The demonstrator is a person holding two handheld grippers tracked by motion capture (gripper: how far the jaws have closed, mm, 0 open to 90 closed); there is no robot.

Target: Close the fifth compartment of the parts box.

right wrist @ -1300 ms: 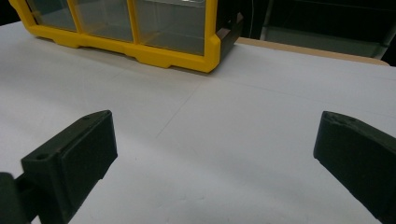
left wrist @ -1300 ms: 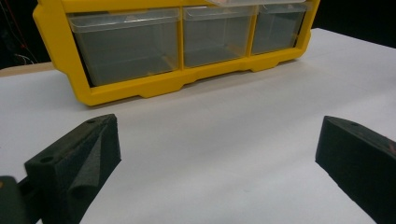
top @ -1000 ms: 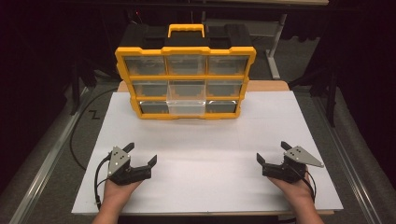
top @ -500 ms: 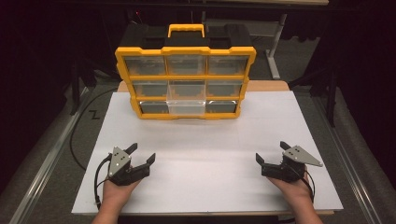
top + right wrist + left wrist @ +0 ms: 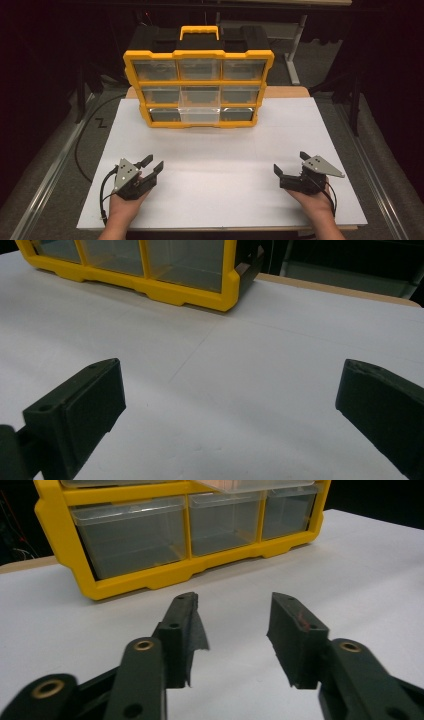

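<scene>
Low on the worktop (image 5: 220,150): left hand-held gripper (image 5: 152,164) just narrowing, empty; right hand-held gripper (image 5: 291,168) wide, empty, both facing the yellow drawer organizer (image 5: 199,75).

- A yellow organizer (image 5: 198,80) is standing upright at the far edge of the white table, well apart from both hands.
- Nine clear drawers are sitting in three rows.
- Its middle bottom drawer (image 5: 199,115) is sticking out slightly.
</scene>
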